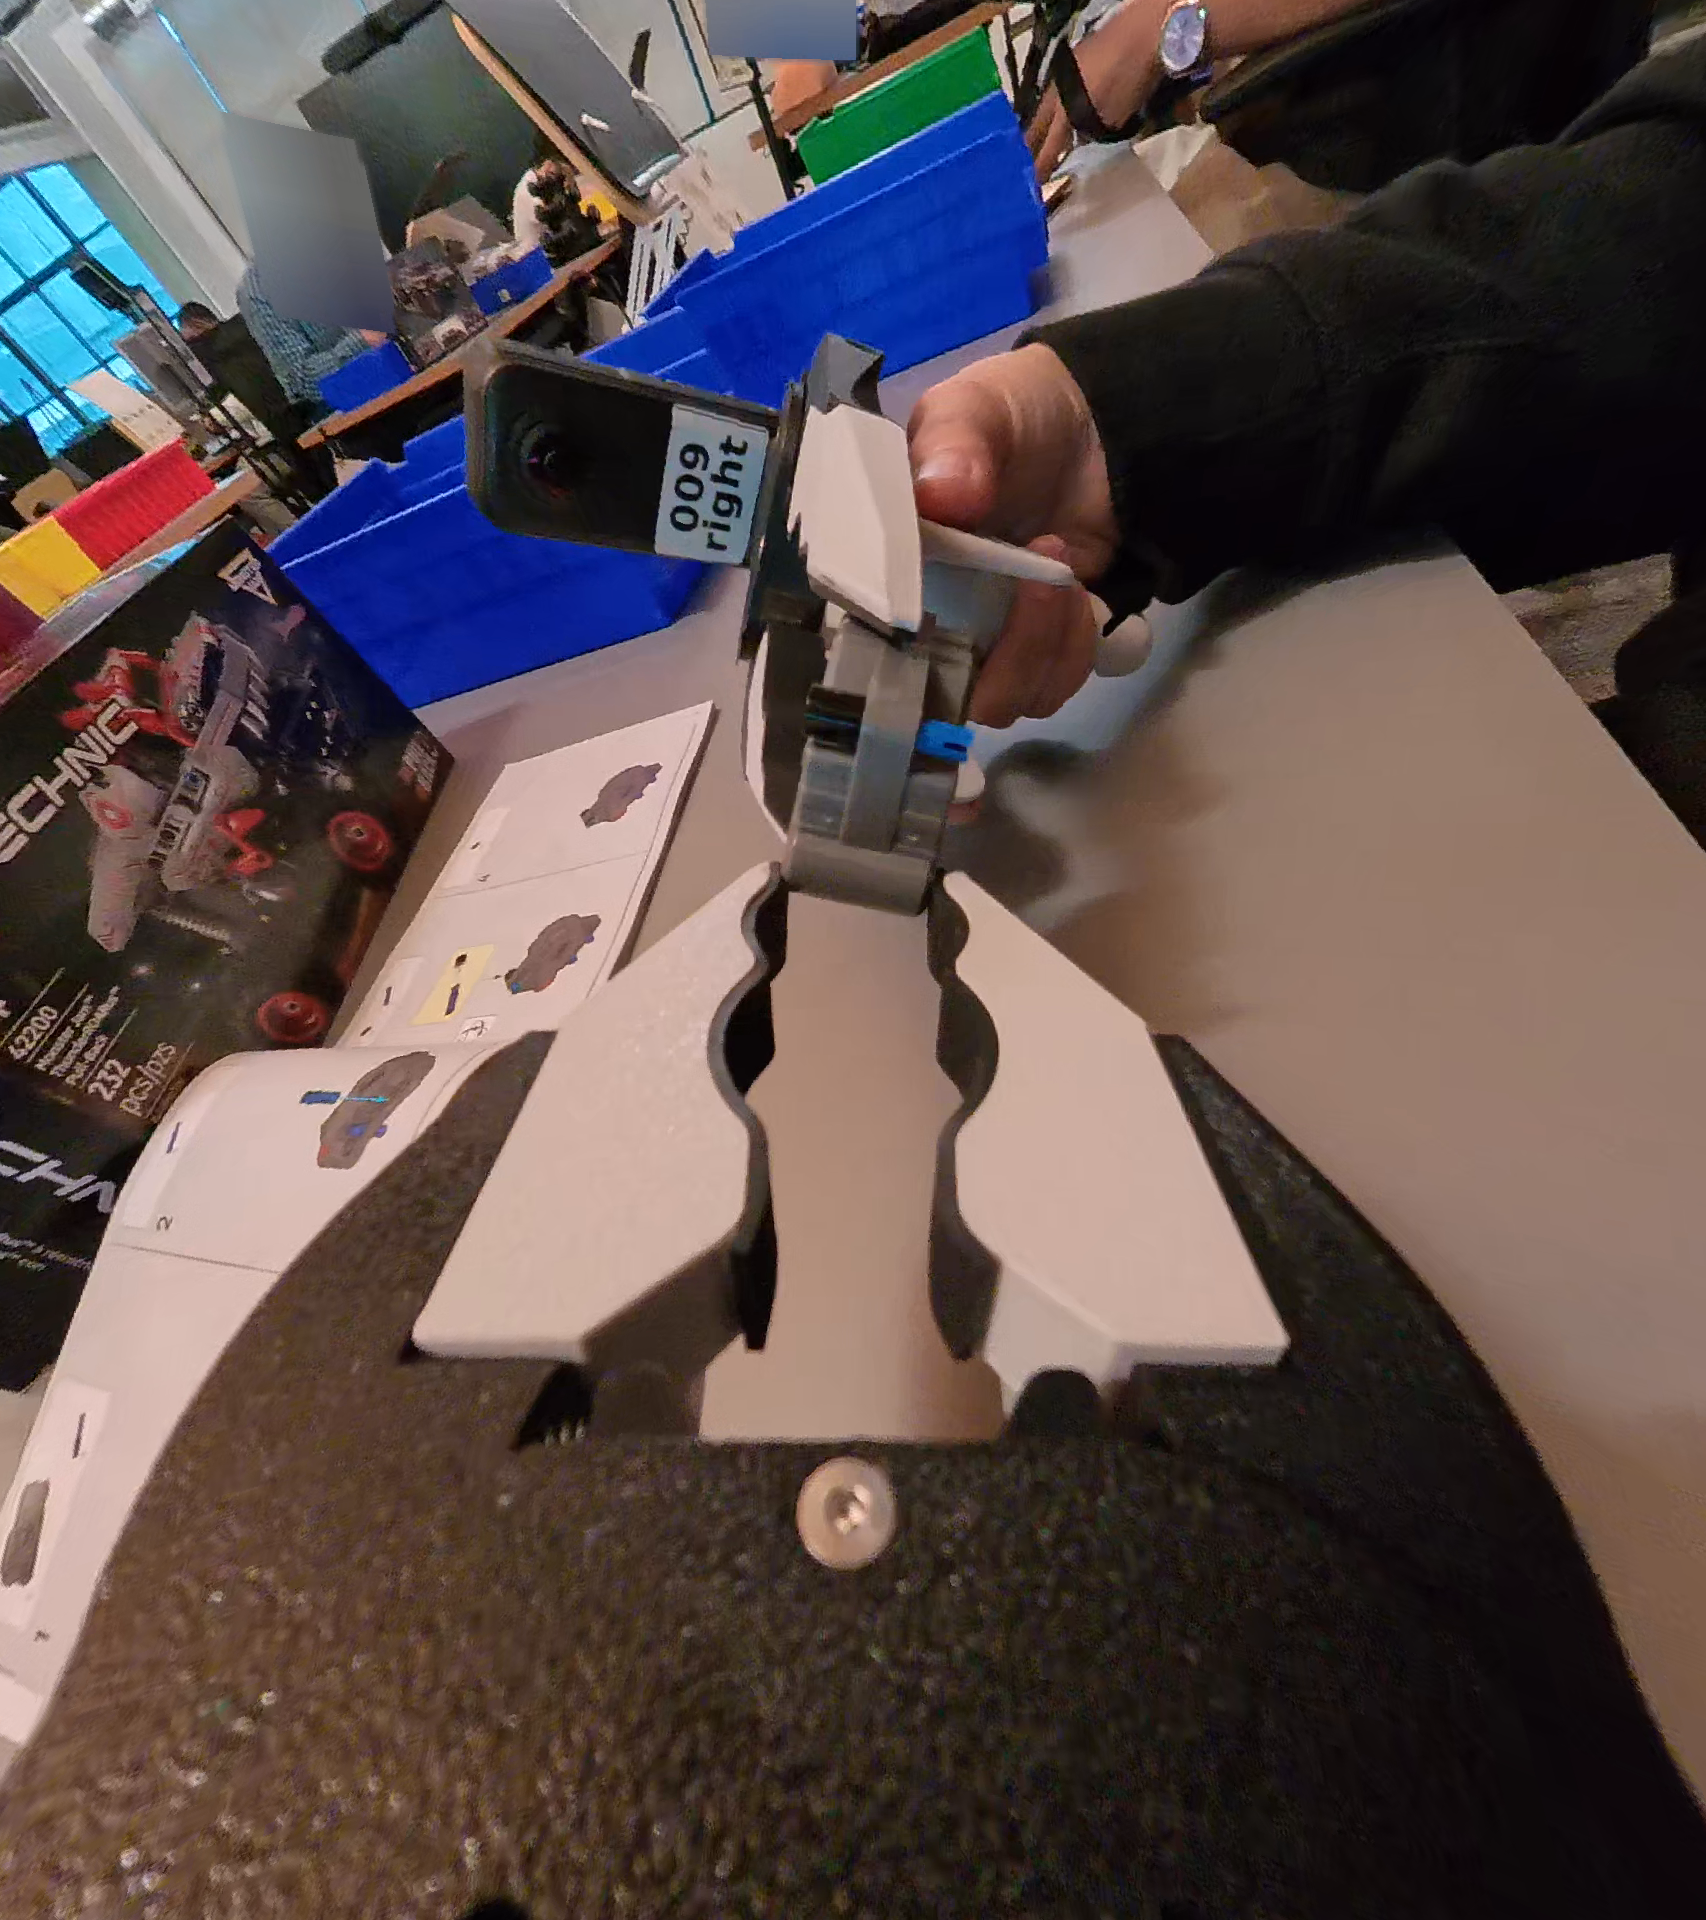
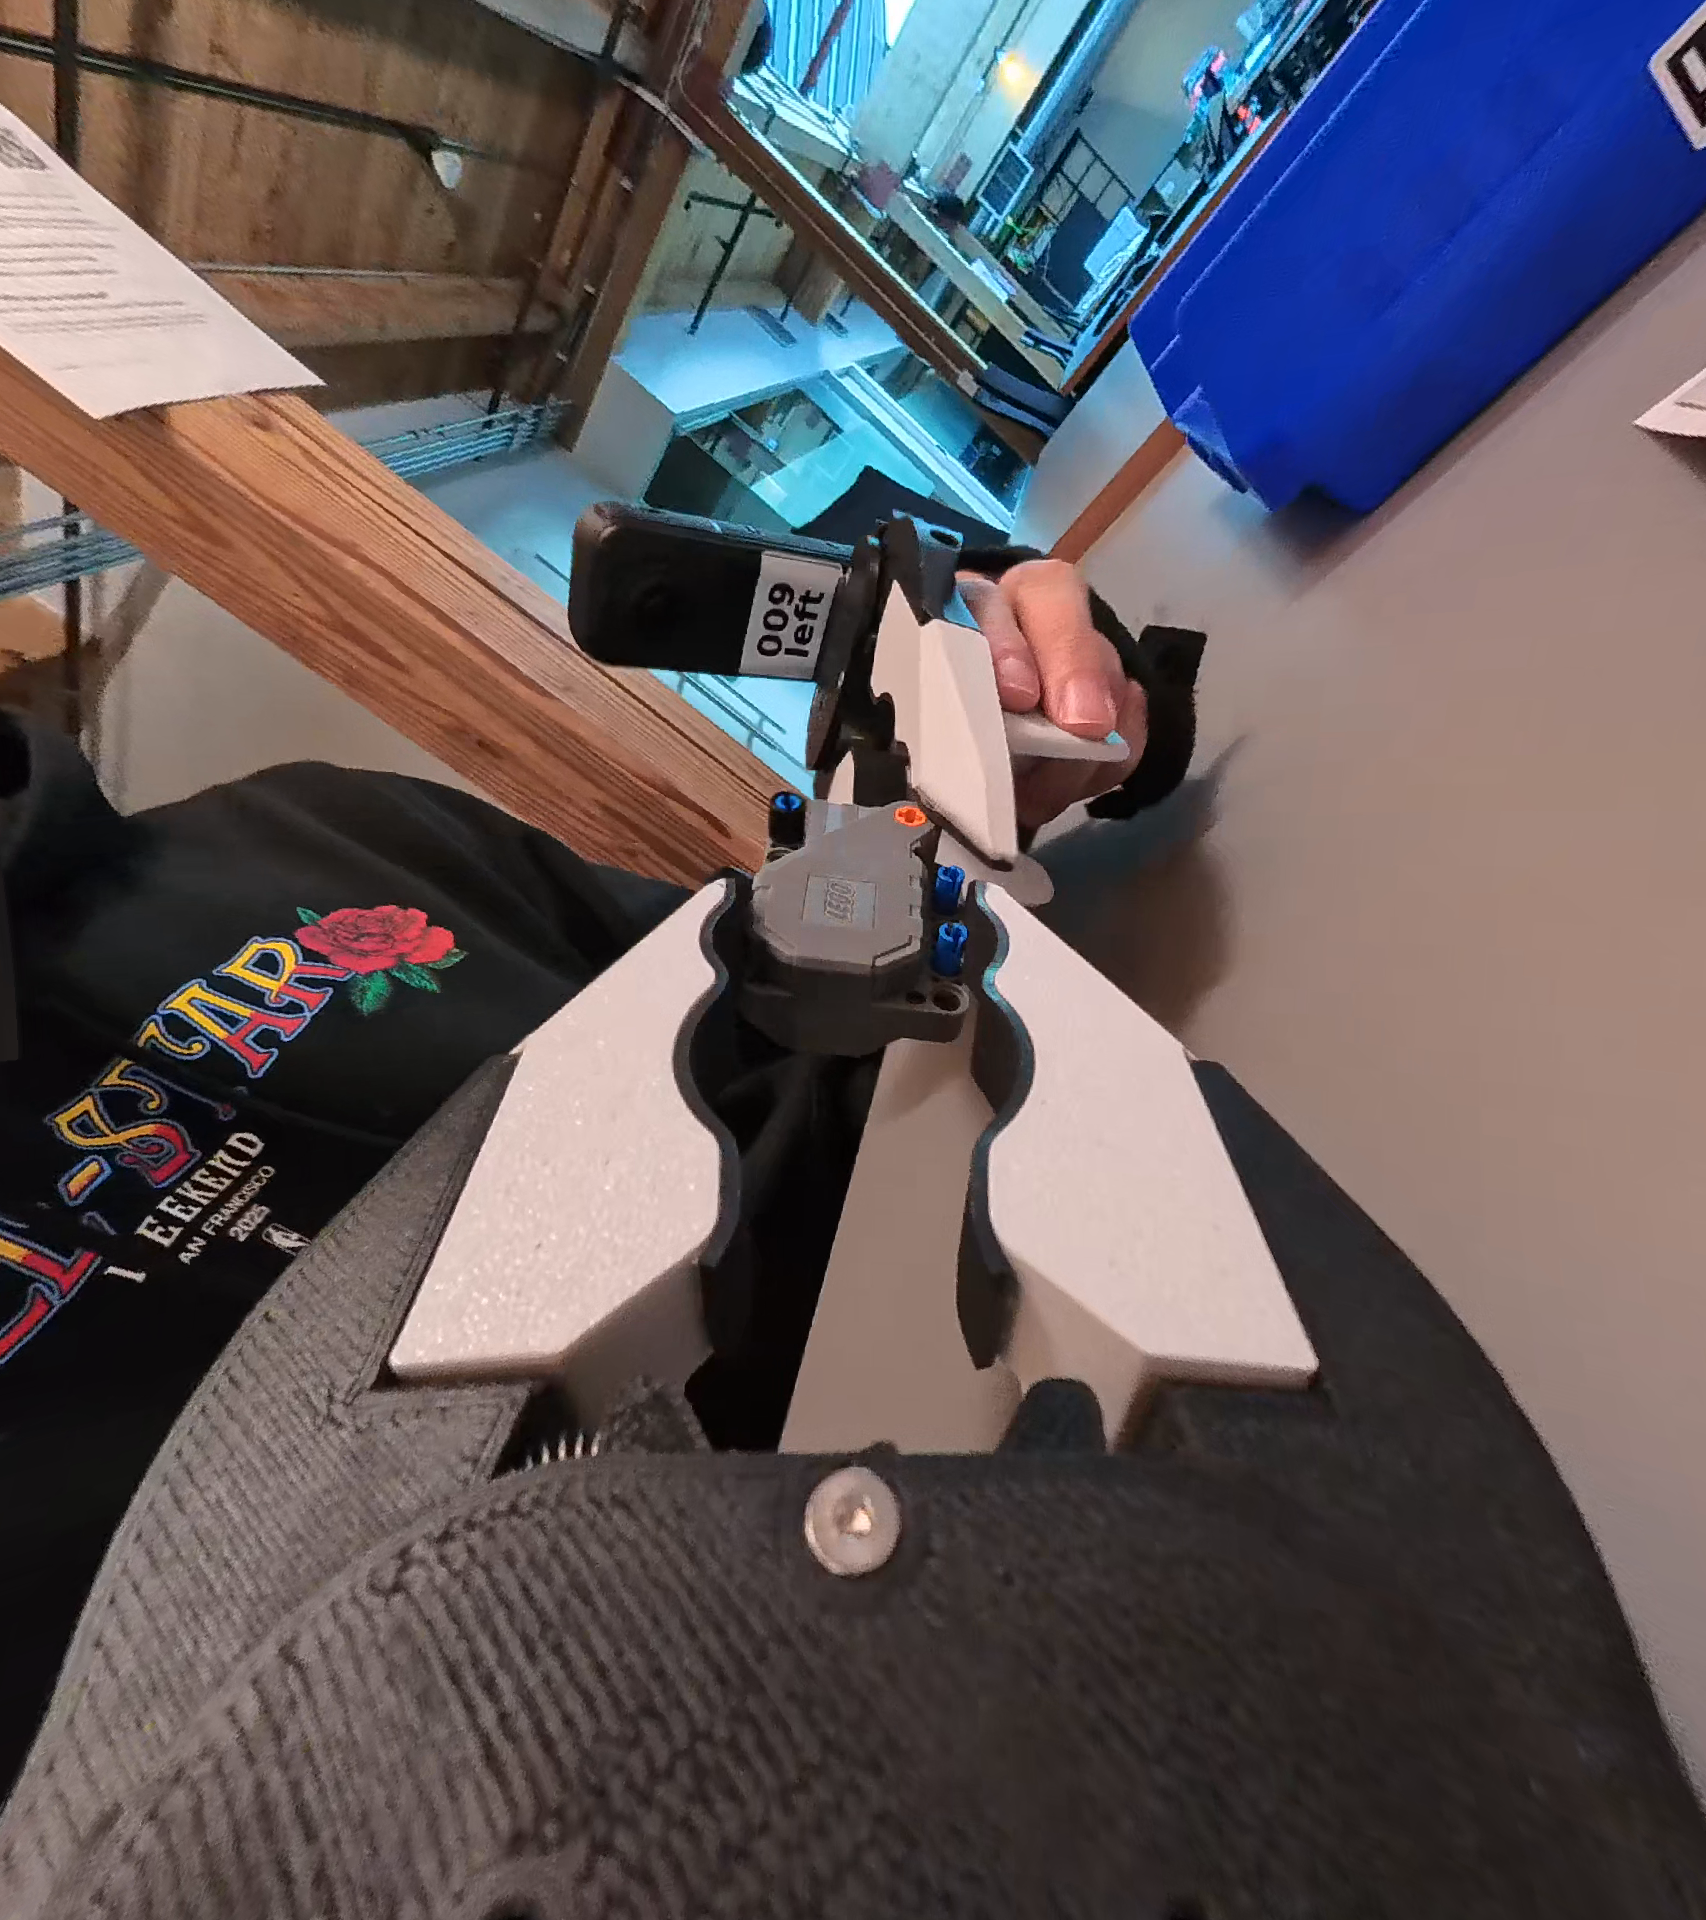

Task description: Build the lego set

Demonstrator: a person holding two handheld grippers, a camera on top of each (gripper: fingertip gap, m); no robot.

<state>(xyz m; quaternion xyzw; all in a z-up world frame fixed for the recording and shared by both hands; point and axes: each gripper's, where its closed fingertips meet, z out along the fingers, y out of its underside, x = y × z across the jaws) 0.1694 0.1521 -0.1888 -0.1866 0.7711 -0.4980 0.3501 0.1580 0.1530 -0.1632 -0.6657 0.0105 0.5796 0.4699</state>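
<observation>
Grey motor block (image 2: 844,935): rigid, light; both tools, left tool (image 1: 854,899) and right tool (image 2: 849,925), clamp its flat sides above counter (image 1: 1348,935), avoiding blue pins (image 2: 948,904).

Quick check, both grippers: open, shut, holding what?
Left gripper: closed on one end of the grey lego assembly.
Right gripper: closed on the other side of the same grey assembly, above the table.

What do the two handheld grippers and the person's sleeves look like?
Both grippers, left and right, have pale grey wavy-edged jaws on textured black bodies with one silver screw. Each carries a black camera bearing a white label. Sleeves are black.
</observation>
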